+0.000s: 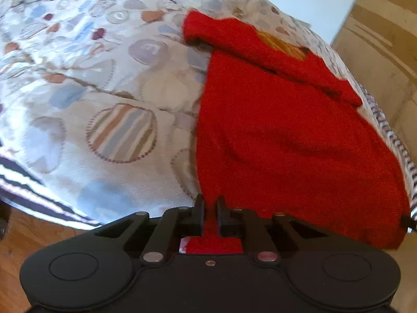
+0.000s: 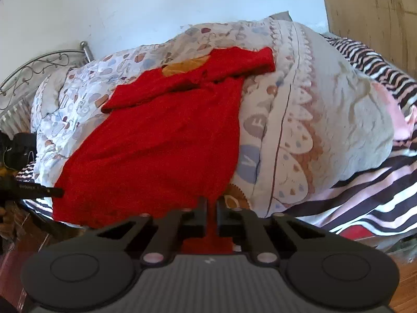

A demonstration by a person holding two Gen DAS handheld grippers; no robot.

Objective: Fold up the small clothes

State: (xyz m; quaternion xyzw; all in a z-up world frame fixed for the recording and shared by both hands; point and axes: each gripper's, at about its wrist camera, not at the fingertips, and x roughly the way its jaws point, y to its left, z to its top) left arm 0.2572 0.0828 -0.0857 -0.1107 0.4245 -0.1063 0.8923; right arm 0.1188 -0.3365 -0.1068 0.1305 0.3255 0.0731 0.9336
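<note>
A small red knitted garment lies spread on a patterned duvet, its sleeves folded across the top and an orange patch showing near the neck. My left gripper is shut on the garment's near hem at its left corner, red cloth pinched between the black fingers. In the right wrist view the same red garment stretches away from me, and my right gripper is shut on its near hem at the right corner. The left gripper's black tip pokes in at the garment's left corner.
The patterned duvet covers a bed with a striped sheet beneath. A metal headboard stands at the far left, a pale wall behind. A wooden floor lies below the bed edge, and a wooden panel rises at right.
</note>
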